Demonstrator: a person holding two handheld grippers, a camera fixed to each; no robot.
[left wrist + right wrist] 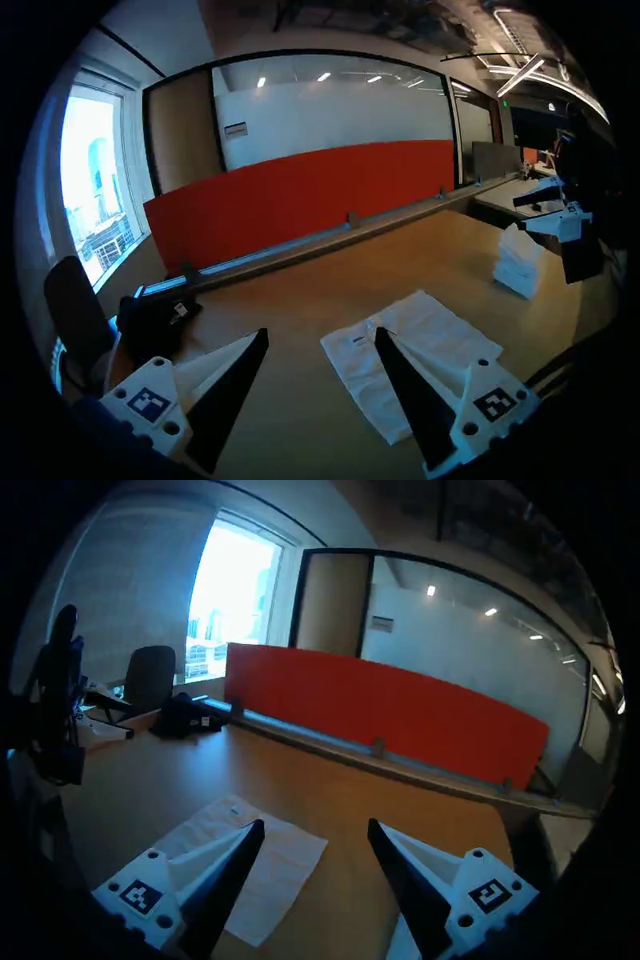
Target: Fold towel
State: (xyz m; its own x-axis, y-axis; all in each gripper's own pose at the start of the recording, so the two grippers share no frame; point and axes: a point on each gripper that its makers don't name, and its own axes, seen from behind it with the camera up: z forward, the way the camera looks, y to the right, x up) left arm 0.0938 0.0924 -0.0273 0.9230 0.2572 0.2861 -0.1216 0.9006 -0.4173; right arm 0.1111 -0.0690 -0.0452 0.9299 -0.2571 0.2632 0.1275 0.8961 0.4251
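a long wooden table (320,272) runs along the red partition (304,192), which stands upright on the table's far edge with a grey rail at its foot. above and behind the partition is a glass wall, and past the partition's end a bright window (232,600). a dark office chair (150,680) stands off that same window end of the partition.

the white towel (416,344) lies spread flat on the tabletop, on the near side of the partition and well apart from it; a small tag shows at the edge that faces the partition. in the right gripper view the towel (248,856) is one flat sheet with its far corner pointing toward the partition.

a black bag (184,714) sits on the table close to the partition's window end. a small stack of folded white cloths (520,260) rests nearer the partition's other end.

the left gripper (320,331) is over the table with its fingers spread wide, nothing between them; one finger overlaps the towel in the picture, and whether it touches i cannot tell. the right gripper (315,822) is likewise spread and empty, facing the partition, one finger over the towel's edge.
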